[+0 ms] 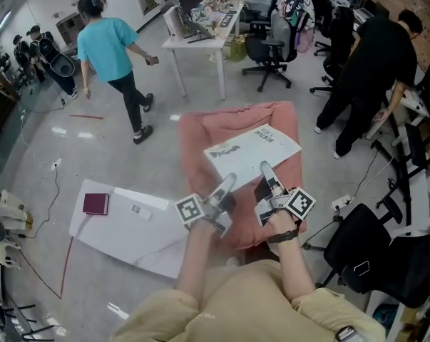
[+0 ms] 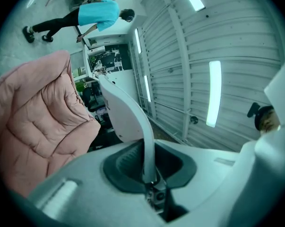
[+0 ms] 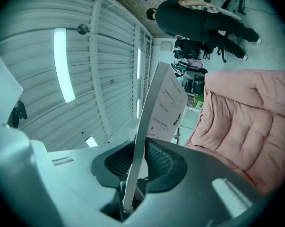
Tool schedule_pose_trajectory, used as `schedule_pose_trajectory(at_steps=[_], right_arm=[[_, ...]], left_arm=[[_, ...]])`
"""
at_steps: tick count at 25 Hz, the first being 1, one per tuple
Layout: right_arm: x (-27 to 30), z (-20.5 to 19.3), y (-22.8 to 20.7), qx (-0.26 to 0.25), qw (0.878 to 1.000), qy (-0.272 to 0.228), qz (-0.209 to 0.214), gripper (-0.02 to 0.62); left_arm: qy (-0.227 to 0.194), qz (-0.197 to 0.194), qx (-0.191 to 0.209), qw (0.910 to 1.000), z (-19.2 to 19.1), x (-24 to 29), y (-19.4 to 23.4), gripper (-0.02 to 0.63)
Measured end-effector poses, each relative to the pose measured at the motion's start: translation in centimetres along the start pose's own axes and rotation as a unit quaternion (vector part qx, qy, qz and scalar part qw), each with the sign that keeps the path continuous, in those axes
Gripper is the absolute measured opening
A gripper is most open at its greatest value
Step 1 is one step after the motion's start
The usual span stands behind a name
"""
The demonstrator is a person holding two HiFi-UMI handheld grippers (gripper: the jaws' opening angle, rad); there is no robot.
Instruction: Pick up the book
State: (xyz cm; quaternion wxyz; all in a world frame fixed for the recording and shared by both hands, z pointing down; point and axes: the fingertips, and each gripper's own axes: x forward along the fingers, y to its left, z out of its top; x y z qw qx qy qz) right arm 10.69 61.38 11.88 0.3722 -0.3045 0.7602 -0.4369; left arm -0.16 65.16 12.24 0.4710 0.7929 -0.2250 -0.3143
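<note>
A thin white book point(image 1: 250, 152) with a printed cover hangs in the air above a pink quilted cushion point(image 1: 237, 123). My left gripper point(image 1: 228, 183) is shut on its near left edge and my right gripper point(image 1: 266, 169) is shut on its near right edge. In the left gripper view the book point(image 2: 127, 115) shows edge-on, bowed, pinched between the dark pads of the left gripper point(image 2: 149, 174), with the cushion point(image 2: 33, 122) at left. The right gripper view shows the book point(image 3: 157, 110) clamped in the right gripper point(image 3: 132, 186), and the cushion point(image 3: 246, 122) at right.
A white board point(image 1: 140, 237) lies on the floor at left with a maroon book point(image 1: 95, 204) on it. A person in a teal shirt point(image 1: 109, 45) walks at the back left. A person in black point(image 1: 371, 70) bends at right. A black chair point(image 1: 364, 255) stands close on the right.
</note>
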Motion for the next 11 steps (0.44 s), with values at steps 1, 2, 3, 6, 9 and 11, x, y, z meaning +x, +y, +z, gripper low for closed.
schedule_pose_trajectory(at_steps=[1,2,3,6,9,11], right_arm=[[-0.2,0.0,0.1,-0.004,1.0,0.001,0.0,0.069],[-0.3,-0.1,0.2,-0.009,1.0,0.003,-0.001,0.069],[-0.3,-0.1,0.3,-0.013,1.0,0.005,-0.003,0.071],[-0.7,0.1,0.3,-0.021,1.0,0.008,-0.009,0.071],[-1.3,0.5,0.2,-0.027,1.0,0.008,-0.011,0.072],[-1.5,0.8,0.2,-0.029,0.999,0.007,-0.011,0.072]], left_arm=[[0.001,0.001,-0.002,1.0,-0.2,-0.1,0.0,0.048],[0.001,0.001,-0.004,1.0,-0.3,-0.2,0.0,0.048],[0.001,-0.003,-0.005,1.0,-0.3,-0.2,-0.1,0.048],[0.0,-0.013,-0.009,0.9999,-0.7,0.0,-0.4,0.047],[0.001,-0.014,-0.012,0.9998,-1.4,0.3,-0.3,0.048],[0.002,-0.016,-0.012,0.9998,-1.7,0.5,-0.2,0.048]])
